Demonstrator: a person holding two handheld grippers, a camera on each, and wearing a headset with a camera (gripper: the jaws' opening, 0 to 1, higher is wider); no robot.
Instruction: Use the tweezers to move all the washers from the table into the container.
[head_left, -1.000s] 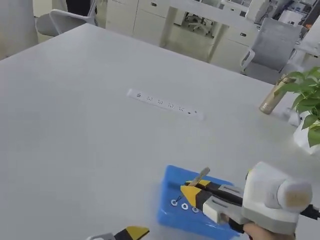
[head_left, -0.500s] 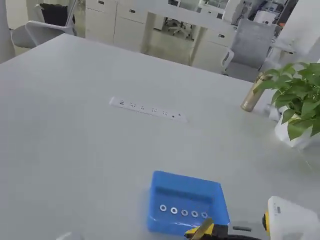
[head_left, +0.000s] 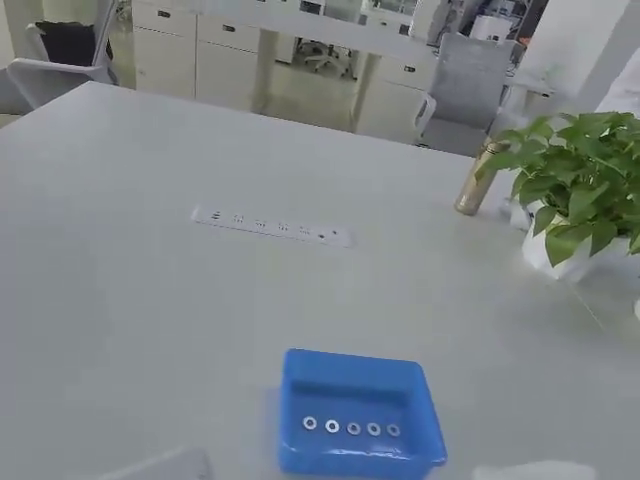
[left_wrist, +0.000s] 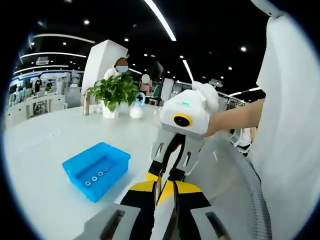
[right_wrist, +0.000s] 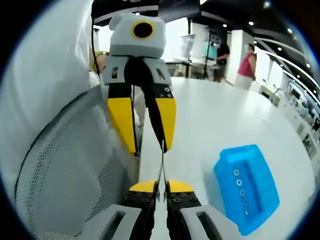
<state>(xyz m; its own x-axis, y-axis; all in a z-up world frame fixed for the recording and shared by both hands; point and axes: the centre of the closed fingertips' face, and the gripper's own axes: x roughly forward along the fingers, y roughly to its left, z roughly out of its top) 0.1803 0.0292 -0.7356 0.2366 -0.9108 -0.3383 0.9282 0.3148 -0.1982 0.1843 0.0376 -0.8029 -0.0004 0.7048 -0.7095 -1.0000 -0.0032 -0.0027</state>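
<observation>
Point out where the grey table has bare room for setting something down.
Wide bare stretches of the grey table lie left of the blue plastic tray, and between it and the white power strip. The far right is crowded: brass-coloured bottle, potted green plant.

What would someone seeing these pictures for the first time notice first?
The bright blue container on the grey table, low in the head view, with five washers in a row inside. Next, the leafy potted plant at the table's right, and the tweezers clamped in the right gripper.
</observation>
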